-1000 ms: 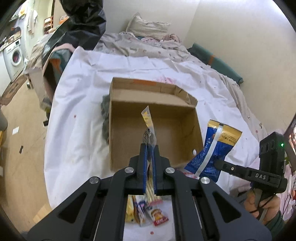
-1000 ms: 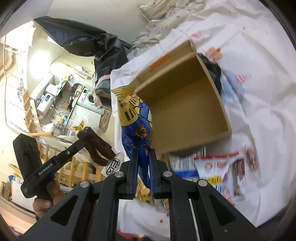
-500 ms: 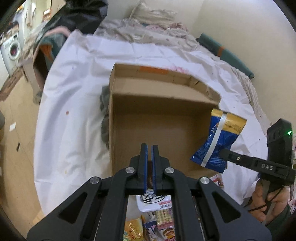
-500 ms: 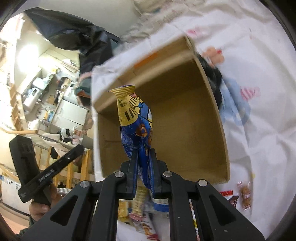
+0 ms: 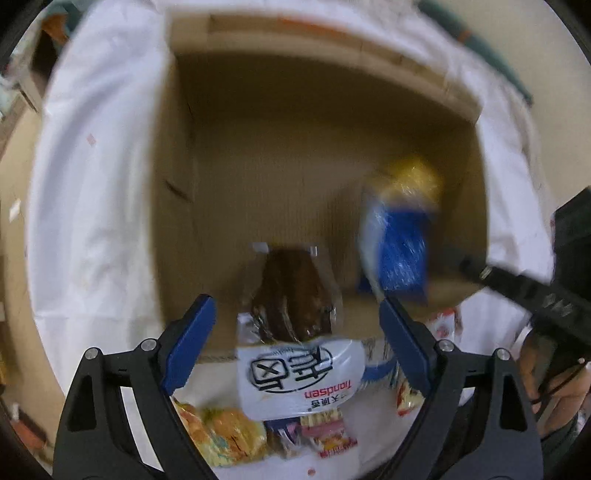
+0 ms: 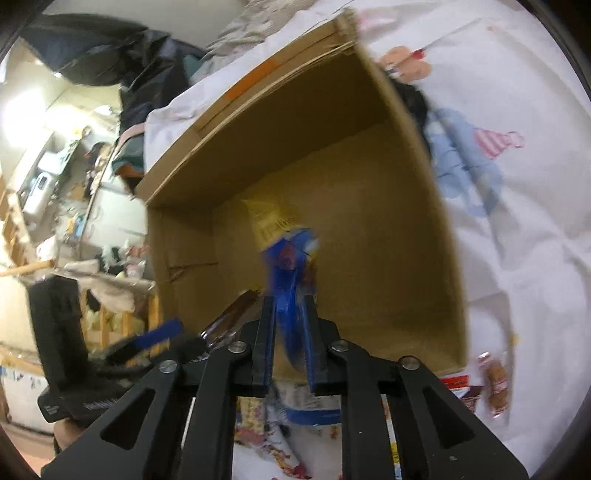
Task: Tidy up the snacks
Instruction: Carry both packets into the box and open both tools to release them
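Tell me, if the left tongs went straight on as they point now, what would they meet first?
Probably the dark brown snack packet, which sits loose between the opening left tongs at the near wall of the cardboard box. Depth is unclear in the blur.

The cardboard box (image 5: 280, 155) lies on the bed (image 5: 96, 206). A bread packet (image 5: 295, 306) hangs over its near wall, a snack bag (image 5: 399, 236) to its right. More snack packets (image 5: 236, 435) lie before the box.

Home bedroom: white bedsheet (image 6: 517, 240), rumpled bedding (image 6: 251, 26), cluttered household shelves (image 6: 48, 177) behind.
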Motion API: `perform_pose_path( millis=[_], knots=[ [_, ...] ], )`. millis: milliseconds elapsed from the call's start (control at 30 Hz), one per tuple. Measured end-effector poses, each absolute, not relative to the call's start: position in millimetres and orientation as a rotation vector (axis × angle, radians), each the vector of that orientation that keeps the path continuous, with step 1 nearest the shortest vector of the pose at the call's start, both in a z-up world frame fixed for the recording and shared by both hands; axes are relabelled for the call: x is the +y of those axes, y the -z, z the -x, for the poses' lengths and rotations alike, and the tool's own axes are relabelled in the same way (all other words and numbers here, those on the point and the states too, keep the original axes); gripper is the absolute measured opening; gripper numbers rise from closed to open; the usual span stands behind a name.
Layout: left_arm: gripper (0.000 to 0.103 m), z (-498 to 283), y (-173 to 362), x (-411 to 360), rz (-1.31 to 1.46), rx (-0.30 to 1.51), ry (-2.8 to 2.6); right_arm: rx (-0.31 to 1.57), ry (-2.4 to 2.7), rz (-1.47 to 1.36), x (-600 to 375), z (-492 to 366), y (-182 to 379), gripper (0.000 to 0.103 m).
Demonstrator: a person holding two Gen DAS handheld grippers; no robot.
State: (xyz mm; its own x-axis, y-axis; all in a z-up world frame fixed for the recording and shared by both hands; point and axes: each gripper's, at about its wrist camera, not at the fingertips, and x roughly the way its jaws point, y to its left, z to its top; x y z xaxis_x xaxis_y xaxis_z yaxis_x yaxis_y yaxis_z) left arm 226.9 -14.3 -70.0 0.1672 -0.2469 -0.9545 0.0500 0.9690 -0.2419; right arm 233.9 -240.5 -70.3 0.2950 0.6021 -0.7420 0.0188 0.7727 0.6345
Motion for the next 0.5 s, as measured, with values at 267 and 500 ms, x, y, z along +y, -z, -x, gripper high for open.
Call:
perform_pose_path(
  millis=[267, 500],
  knots=[
    [0.088, -254.8, 102.0, -32.1, 0.116, 1.519, 0.148, 1.151, -0.392, -0.679, -263.2, -231.5, 53.8, 0.067],
    [0.055, -270.9, 109.4, -54.9, -0.026, 1.566, 0.145, 1.131, -0.441, -0.721, -269.7, -231.9, 42.6, 0.067]
  ],
)
